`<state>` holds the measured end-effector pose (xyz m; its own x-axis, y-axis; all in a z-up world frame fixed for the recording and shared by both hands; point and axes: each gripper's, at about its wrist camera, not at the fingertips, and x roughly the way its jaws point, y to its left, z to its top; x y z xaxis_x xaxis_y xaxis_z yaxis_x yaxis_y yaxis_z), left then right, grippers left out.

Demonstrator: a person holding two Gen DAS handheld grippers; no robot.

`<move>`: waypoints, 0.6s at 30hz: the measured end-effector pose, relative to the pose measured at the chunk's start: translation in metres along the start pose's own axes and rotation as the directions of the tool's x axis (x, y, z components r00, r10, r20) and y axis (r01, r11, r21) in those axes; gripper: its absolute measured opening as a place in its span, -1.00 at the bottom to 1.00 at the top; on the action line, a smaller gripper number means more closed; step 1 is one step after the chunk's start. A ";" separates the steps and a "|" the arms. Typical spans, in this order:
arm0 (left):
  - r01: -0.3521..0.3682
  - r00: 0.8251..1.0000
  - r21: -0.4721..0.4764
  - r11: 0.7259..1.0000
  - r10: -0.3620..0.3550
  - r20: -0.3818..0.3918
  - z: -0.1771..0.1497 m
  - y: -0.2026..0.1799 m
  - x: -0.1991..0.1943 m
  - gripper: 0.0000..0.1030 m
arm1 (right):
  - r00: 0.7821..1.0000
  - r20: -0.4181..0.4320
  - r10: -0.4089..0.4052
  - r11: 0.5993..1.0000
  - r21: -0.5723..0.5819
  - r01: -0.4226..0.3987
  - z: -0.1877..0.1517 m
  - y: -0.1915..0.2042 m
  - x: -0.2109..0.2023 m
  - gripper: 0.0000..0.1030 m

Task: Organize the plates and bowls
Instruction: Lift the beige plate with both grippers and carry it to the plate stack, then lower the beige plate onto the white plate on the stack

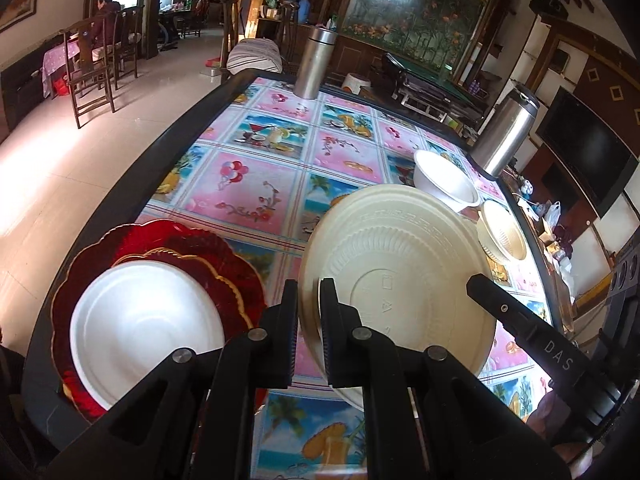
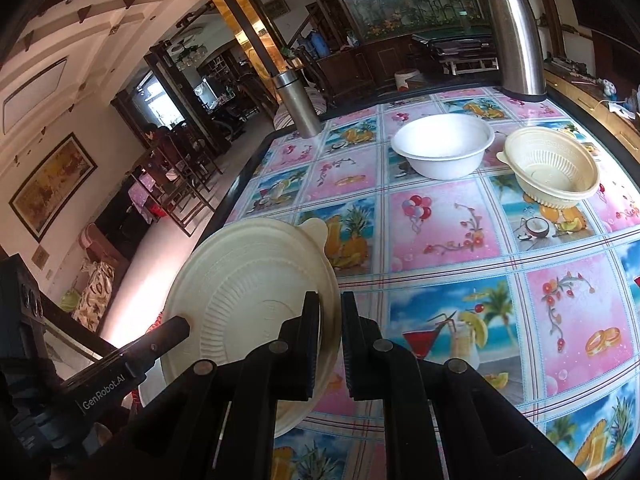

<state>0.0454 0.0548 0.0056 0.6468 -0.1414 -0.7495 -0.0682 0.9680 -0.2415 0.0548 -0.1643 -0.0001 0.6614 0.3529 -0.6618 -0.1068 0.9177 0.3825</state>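
Each hand-held gripper, left [image 1: 308, 332] and right [image 2: 330, 344], was closed on the rim of the cream plate [image 1: 400, 276], which looked light, thin and bendable, best held at opposite edges.

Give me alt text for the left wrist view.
The left claw and right claw pinch opposite rims of a cream plate above the patterned table. A white plate sits on stacked red plates at left; two bowls stand behind.
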 end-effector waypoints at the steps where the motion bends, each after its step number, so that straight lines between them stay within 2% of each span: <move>1: -0.011 1.000 -0.011 1.000 0.011 0.005 -0.001 0.008 -0.003 -0.83 | 1.000 -0.004 0.011 1.000 -0.012 -0.011 -0.001 0.009 0.002 -0.79; 11: -0.122 0.992 -0.122 0.985 0.126 0.029 -0.009 0.086 -0.027 -0.83 | 0.994 -0.058 0.089 0.985 -0.141 -0.096 -0.021 0.103 0.028 -0.80; 18: -0.159 0.987 -0.172 0.972 0.161 -0.003 -0.015 0.126 -0.018 -0.83 | 0.990 -0.108 0.086 0.976 -0.189 -0.105 -0.042 0.141 0.054 -0.80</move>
<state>0.0134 0.1760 -0.0205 0.6252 0.0153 -0.7804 -0.2993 0.9281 -0.2216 0.0445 -0.0077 -0.0089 0.5657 0.4481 -0.6923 -0.3143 0.8933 0.3214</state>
